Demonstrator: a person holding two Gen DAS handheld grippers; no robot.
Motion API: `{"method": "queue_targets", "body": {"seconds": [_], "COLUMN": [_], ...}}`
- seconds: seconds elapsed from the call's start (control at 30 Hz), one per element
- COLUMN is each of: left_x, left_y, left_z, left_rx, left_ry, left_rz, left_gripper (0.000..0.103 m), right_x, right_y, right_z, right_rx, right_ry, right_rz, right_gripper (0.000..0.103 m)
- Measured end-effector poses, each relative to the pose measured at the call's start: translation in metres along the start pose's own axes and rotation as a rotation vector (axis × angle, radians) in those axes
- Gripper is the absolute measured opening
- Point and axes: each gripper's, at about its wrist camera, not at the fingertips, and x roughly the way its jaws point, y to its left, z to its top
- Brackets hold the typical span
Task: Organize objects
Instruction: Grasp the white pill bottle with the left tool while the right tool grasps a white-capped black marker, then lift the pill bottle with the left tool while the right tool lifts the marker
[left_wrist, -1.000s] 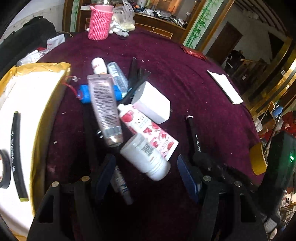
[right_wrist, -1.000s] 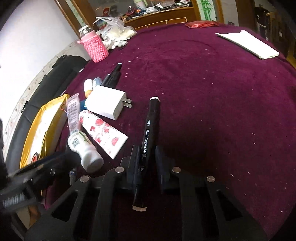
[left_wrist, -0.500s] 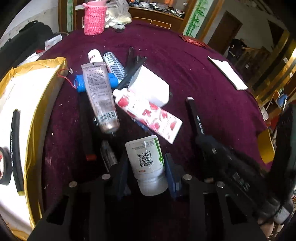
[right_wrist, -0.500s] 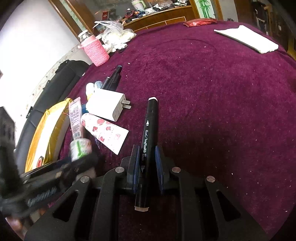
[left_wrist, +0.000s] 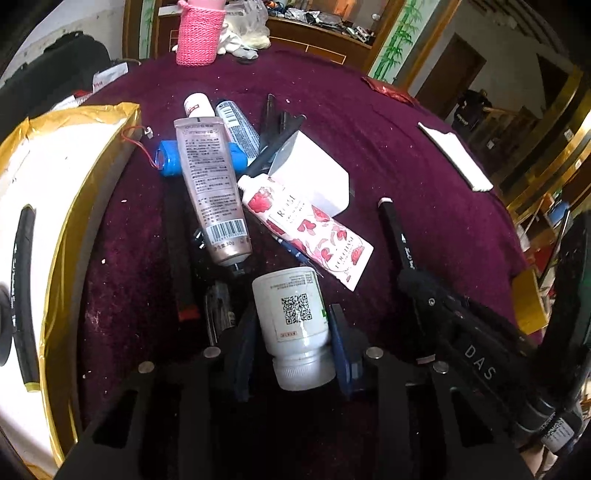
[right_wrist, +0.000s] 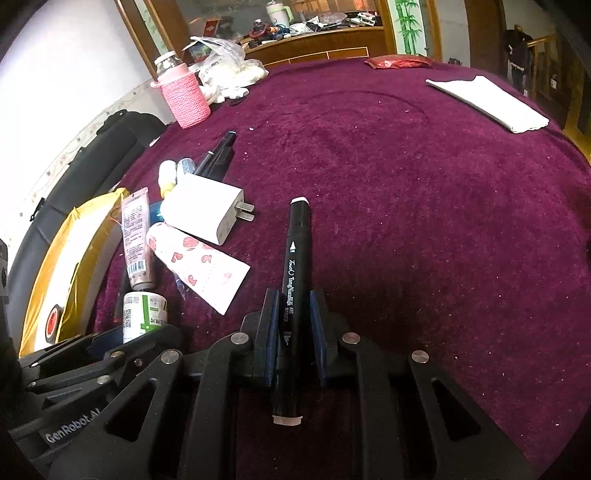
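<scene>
My left gripper (left_wrist: 293, 332) is shut on a white pill bottle (left_wrist: 291, 317) with a QR label, cap toward the camera; the bottle also shows in the right wrist view (right_wrist: 144, 314). My right gripper (right_wrist: 293, 321) is shut on a black art marker (right_wrist: 295, 280), which points away over the cloth and also shows in the left wrist view (left_wrist: 397, 236). A pile lies ahead: a rose-print tube (left_wrist: 310, 229), a brown tube (left_wrist: 212, 188), a white charger (left_wrist: 314, 173), a blue battery pack (left_wrist: 168, 158) and dark pens.
A gold-edged white tray (left_wrist: 92, 177) at the left holds a black strip (left_wrist: 24, 295). A pink knitted bottle cover (left_wrist: 197, 31) and a plastic bag stand at the table's far edge. A folded white cloth (right_wrist: 487, 101) lies at the far right on the maroon tablecloth (right_wrist: 424, 203).
My left gripper closed on the white pill bottle, which was lying loose between open jaws a second ago, and turned it upright in line with the fingers. The right gripper still holds the marker.
</scene>
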Motion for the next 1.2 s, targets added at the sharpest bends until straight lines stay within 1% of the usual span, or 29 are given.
{"method": "queue_targets", "body": {"seconds": [0.1, 0.33, 0.47, 0.67, 0.8, 0.87, 0.93, 1.0, 1.07, 1.1, 1.17, 1.2], "left_x": [0.002, 0.005, 0.006, 0.003, -0.007, -0.009, -0.008, -0.009, -0.011, -0.014, -0.020, -0.022], "left_y": [0.000, -0.008, -0.011, -0.004, 0.002, 0.002, 0.001, 0.001, 0.001, 0.001, 0.002, 0.002], "left_z": [0.001, 0.006, 0.008, 0.009, 0.004, 0.000, -0.004, -0.007, -0.009, -0.010, -0.013, -0.015], "left_rx": [0.001, 0.043, 0.067, 0.049, 0.039, 0.045, 0.061, 0.060, 0.047, 0.043, 0.033, 0.030], "left_ry": [-0.008, -0.005, 0.007, 0.031, 0.047, 0.052, 0.048, 0.041, 0.042, 0.040, 0.034, 0.032], "left_rz": [-0.003, 0.037, 0.043, 0.000, -0.045, -0.051, -0.030, -0.023, -0.030, -0.037, -0.054, -0.057], "left_gripper": [0.037, 0.035, 0.035, 0.035, 0.035, 0.035, 0.035, 0.035, 0.035, 0.035, 0.035, 0.035], "right_x": [0.001, 0.002, 0.003, 0.003, -0.002, -0.003, -0.002, 0.002, 0.004, 0.004, 0.002, -0.002], "right_y": [0.000, -0.005, -0.003, -0.003, -0.001, 0.000, 0.003, 0.007, 0.016, 0.018, 0.015, 0.011], "right_z": [0.000, 0.001, 0.002, 0.003, 0.001, -0.001, 0.000, 0.000, -0.002, -0.002, -0.002, -0.003], "right_rx": [0.002, 0.029, 0.021, 0.011, 0.006, 0.004, -0.006, -0.028, -0.085, -0.091, -0.071, -0.036], "right_ry": [0.002, 0.004, 0.006, 0.012, 0.063, 0.080, 0.077, 0.052, 0.026, 0.027, 0.032, 0.038], "right_rz": [0.009, 0.048, 0.043, 0.034, 0.035, 0.024, 0.012, -0.015, -0.059, -0.070, -0.053, -0.017], "right_gripper": [0.016, 0.016, 0.017, 0.016, 0.016, 0.016, 0.016, 0.016, 0.016, 0.016, 0.015, 0.015]}}
